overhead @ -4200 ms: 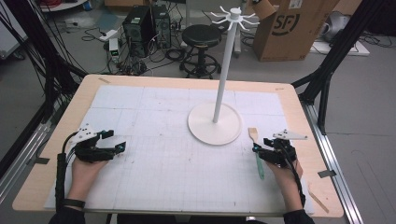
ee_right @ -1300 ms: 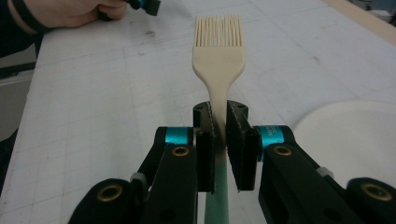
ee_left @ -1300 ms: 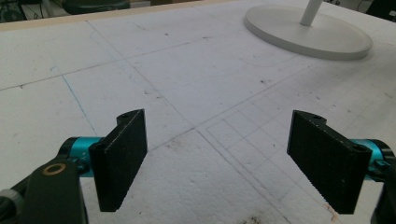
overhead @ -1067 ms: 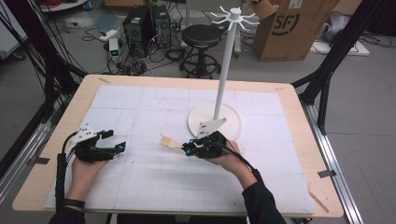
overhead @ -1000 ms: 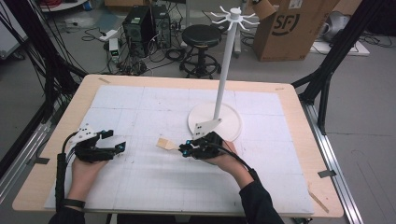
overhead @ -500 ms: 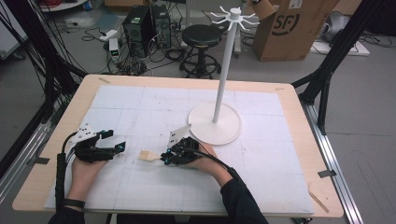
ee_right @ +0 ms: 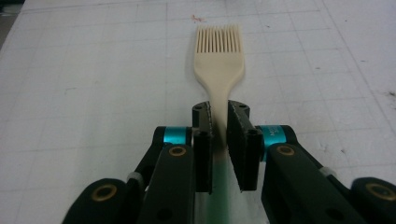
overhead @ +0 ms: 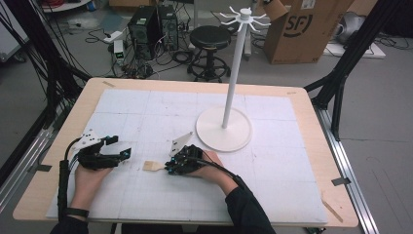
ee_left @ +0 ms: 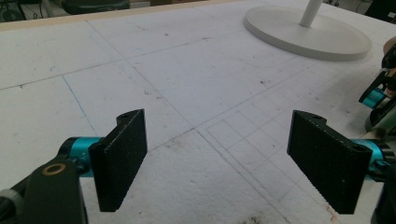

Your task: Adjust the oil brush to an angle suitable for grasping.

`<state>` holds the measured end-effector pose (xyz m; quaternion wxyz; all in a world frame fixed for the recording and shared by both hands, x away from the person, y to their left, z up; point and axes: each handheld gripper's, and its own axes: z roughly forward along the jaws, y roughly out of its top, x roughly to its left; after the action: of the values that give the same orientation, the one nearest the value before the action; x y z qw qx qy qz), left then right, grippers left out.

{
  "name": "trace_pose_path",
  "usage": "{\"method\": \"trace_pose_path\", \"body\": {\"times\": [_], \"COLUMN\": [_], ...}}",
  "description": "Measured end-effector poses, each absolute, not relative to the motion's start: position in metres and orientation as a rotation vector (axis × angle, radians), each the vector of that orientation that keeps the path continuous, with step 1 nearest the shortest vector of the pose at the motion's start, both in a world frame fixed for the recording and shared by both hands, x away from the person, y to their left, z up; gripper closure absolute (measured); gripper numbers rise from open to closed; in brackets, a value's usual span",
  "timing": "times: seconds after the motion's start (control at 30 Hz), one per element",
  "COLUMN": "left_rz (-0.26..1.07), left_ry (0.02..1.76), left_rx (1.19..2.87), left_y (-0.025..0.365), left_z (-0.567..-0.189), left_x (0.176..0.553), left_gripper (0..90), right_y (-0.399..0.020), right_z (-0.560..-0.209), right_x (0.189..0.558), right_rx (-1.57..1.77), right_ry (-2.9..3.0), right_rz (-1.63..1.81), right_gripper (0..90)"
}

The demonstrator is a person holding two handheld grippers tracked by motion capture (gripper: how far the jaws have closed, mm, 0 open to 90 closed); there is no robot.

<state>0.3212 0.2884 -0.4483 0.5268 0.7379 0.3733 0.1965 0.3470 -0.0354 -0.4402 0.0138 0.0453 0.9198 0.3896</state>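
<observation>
Wooden-edged table point(overhead: 311, 105) with white gridded mat surface point(overhead: 160, 105); tall white metal stand with round flat base and spoked top point(overhead: 224, 129), standing just beyond and to the right of the right gripper, its base at far right ahead of the left gripper; black two-jaw right gripper with teal fittings point(overhead: 171, 167), held near mid-table, jaws clamped on the neck of a cream silicone basting brush with green handle point(ee_right: 218, 72), whose bristled head projects straight ahead of the jaws, low over the mat, pointing toward the left gripper; black two-jaw left gripper with teal fittings point(overhead: 122, 154), low at the mat's left side, jaws spread wide with bare mat between them, brush head near but apart from them
</observation>
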Motion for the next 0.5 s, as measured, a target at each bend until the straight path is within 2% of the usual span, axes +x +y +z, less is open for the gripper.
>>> {"method": "trace_pose_path", "body": {"times": [0.27,0.5], "left_rz": [0.471,0.472], "left_ry": [0.887,0.890], "left_rx": [1.767,1.767], "left_y": [0.288,0.288], "left_z": [-0.448,-0.448], "left_x": [0.321,0.321], "left_gripper": [20.7,20.7], "right_y": [-0.066,-0.130], "right_z": [-0.417,-0.402], "right_x": [0.346,0.340], "right_rx": [0.260,0.415], "right_ry": [2.814,2.675], "right_rz": [1.320,1.409], "right_gripper": [59.7,46.2]}}
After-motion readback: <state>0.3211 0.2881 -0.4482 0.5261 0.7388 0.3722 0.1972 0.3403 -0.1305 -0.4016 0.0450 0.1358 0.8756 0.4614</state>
